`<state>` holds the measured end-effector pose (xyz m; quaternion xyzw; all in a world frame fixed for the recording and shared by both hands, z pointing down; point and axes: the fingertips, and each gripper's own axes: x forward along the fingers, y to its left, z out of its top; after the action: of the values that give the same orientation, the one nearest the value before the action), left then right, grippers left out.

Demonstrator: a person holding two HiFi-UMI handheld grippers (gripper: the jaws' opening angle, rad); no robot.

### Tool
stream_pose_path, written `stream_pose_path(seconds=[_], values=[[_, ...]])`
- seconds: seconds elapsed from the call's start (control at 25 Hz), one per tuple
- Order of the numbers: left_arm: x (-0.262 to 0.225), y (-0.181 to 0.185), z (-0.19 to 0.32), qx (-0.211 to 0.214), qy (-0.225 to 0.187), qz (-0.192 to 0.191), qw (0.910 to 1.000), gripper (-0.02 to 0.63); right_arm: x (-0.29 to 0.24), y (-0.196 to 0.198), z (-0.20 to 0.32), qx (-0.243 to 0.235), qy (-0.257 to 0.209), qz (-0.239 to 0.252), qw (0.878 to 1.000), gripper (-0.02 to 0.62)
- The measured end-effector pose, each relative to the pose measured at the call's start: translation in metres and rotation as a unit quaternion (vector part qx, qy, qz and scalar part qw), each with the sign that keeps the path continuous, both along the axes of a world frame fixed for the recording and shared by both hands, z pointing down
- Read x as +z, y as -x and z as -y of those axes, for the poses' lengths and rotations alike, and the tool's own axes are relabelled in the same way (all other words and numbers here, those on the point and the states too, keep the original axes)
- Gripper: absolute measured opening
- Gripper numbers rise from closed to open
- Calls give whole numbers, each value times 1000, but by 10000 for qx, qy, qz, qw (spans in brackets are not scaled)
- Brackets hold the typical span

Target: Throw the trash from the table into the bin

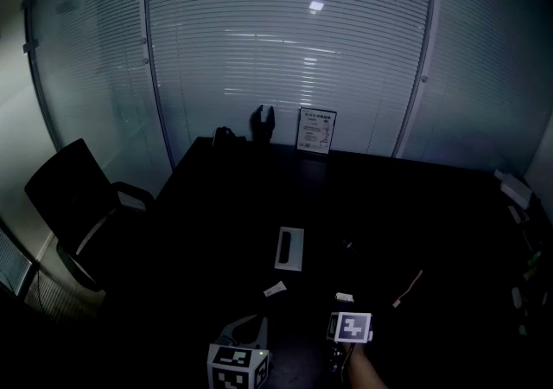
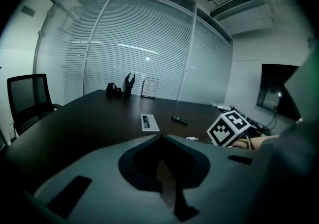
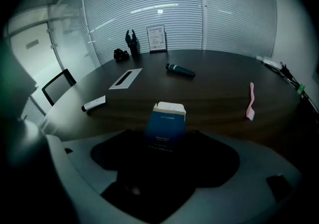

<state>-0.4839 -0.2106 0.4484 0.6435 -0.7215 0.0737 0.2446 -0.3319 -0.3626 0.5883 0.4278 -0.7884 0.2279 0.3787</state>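
Between the wide-open jaws of the right gripper (image 3: 163,144), near side of the table (image 3: 219,93), the box (image 3: 166,124) stands upright, long axis vertical, pads apparently clear of it. Left gripper (image 2: 159,138) is closed, empty, off left; right is nearer.

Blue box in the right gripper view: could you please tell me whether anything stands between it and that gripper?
Nothing visible does. The blue box stands on the table directly before the open right gripper; the white tube and pink strip lie aside.
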Motion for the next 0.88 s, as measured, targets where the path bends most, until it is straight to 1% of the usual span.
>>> stream_pose_path(seconds=[0.04,0.08,0.16,0.2,0.24,0.28,0.36,0.44,0.6,0.64,0.72,0.88], values=[[0,0,0,6,0,2,10000,0,4,-6,-2,94,125,-187,9997,396],[0,0,-1,9,2,0,10000,0,5,-6,-6,129,243,-231,9994,394],[0,-1,-2,9,12,-8,10000,0,4,-2,-11,105,337,-163,9992,382],[1,-1,-4,7,16,-12,10000,0,3,-3,-10,92,298,-186,9993,360],[1,0,-5,3,16,-13,10000,0,2,-4,-8,52,212,-203,9996,313],[0,0,-6,-4,11,-11,10000,0,1,-2,-5,-27,114,-168,9998,279],[0,1,-8,-20,1,-7,10000,0,-4,1,-4,-146,35,-107,9998,277],[-2,-1,-8,-14,-10,-1,10000,0,-10,-3,-8,-145,88,-150,9997,272],[-6,-11,-6,53,-73,8,10000,0,-5,-9,-7,-130,137,275,9994,270],[-7,-14,-5,78,-82,9,9999,0,-18,-13,-10,-67,95,300,9995,270],[-11,-23,-2,149,-108,24,9998,0,-55,-20,-15,-7,-152,389,9991,268],[-22,-51,5,386,-187,89,9990,0,-59,-50,-16,-31,-353,511,9981,268]])
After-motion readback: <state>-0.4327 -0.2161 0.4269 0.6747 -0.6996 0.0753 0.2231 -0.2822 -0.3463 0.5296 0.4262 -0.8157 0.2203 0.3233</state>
